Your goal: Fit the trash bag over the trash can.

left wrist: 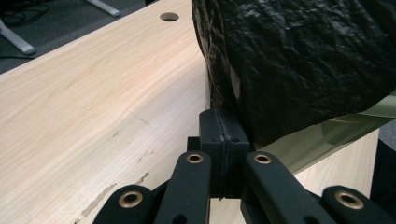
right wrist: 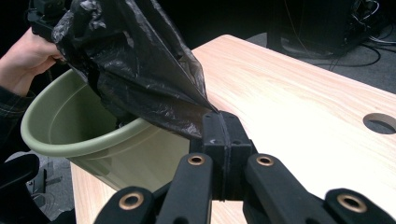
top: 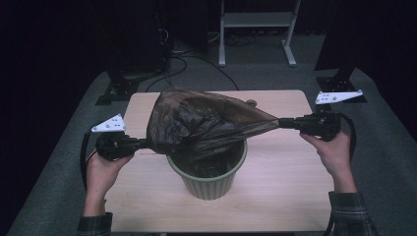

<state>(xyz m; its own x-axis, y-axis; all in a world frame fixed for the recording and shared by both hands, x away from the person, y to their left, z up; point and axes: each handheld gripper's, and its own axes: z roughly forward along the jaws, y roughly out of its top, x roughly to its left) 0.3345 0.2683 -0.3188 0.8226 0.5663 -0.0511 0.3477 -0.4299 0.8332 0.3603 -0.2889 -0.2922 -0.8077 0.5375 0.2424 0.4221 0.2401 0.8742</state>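
the black bin bag [top: 196, 123] hangs stretched over the green bin [top: 209, 179] at the table's [top: 285, 167] centre, its lower part inside the rim. at nine o'clock the left gripper [top: 142, 143] has its jaws clamped tight on the bag's edge; at three o'clock the right gripper [top: 285, 123] pinches the opposite edge, drawn to a taut point.

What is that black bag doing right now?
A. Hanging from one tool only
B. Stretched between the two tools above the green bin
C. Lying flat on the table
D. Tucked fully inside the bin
B: the black bag is pulled taut between the left gripper and right gripper, each shut on an edge, above the green bin.
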